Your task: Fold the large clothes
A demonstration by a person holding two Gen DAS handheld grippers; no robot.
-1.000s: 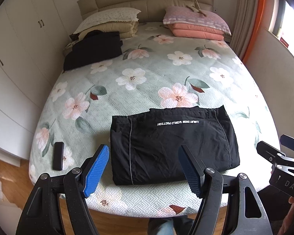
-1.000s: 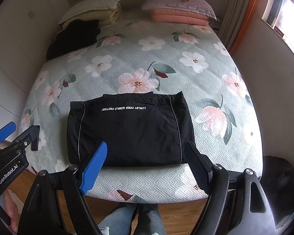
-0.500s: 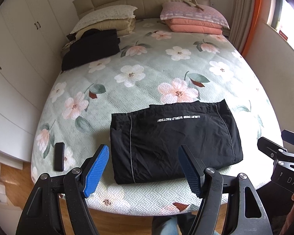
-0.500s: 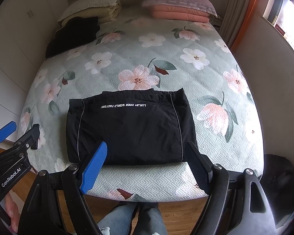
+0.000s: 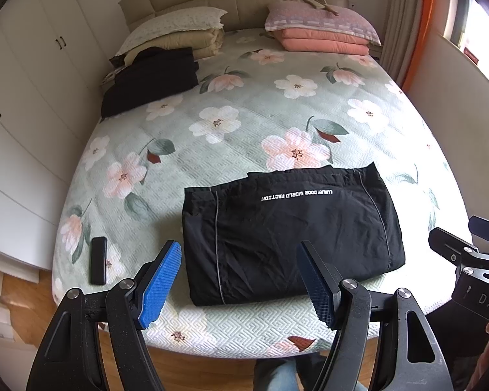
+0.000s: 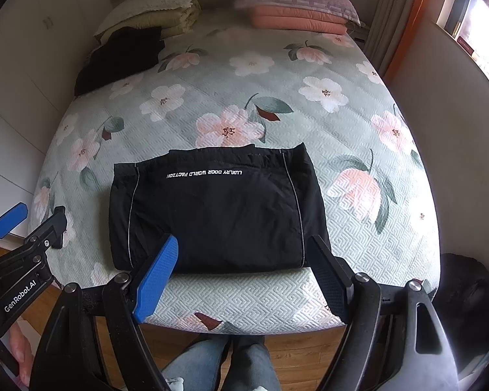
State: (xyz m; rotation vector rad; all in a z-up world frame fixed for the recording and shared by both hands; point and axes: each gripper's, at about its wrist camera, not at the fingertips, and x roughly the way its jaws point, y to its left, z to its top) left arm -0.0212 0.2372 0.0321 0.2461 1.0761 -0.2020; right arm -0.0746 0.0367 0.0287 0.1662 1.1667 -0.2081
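Folded black garment at the bed's near edge, printed "LUXURY DOOR WORLD FACTION"; left gripper and right gripper fingers spread, empty.

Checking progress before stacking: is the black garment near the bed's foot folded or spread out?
Folded. The black garment lies as a compact rectangle with layered edges on the bedspread; neither claw touches it.

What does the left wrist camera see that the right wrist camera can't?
Only the left wrist view shows the small black phone-like thing on the bed and the wardrobe handles. Only the right wrist view shows the person's jeans clearly and the "GenRobot.AI" label. Both show the folded black garment, the flowered bedspread, the pillows and open claws.
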